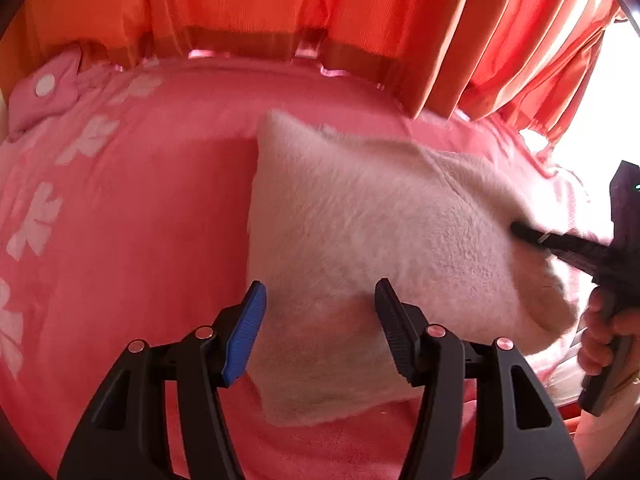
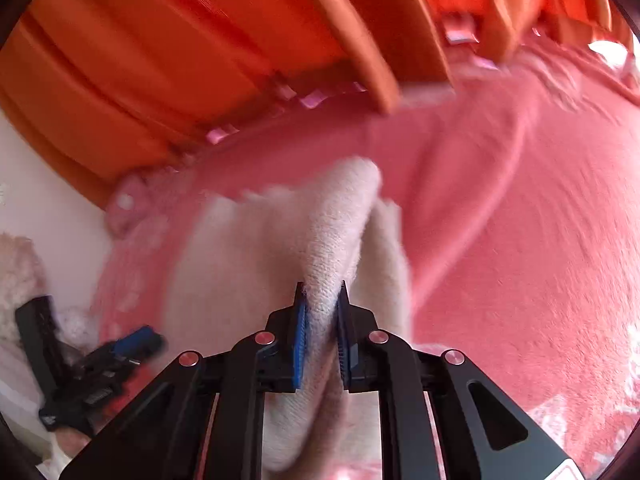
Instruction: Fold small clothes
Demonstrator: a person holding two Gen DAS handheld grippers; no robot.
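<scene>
A fluffy cream-white small garment [image 1: 360, 240] lies on a pink bed cover [image 1: 140, 240]. My left gripper [image 1: 320, 300] is open and empty, its jaws wide apart just over the garment's near left edge. My right gripper [image 1: 520, 232] comes in from the right and pinches the garment's right side, lifting a fold. In the right wrist view my right gripper [image 2: 322, 300] is shut on a ridge of the cream garment [image 2: 332, 232], which bunches between the pads. The left gripper [image 2: 132, 340] shows blurred at the lower left there.
Orange curtains [image 1: 280, 0] hang behind the bed. A pink pillow with a white dot [image 1: 44, 92] lies at the far left. White leaf prints [image 1: 36, 220] run down the cover's left side. Bright window light [image 1: 600, 100] is at the right.
</scene>
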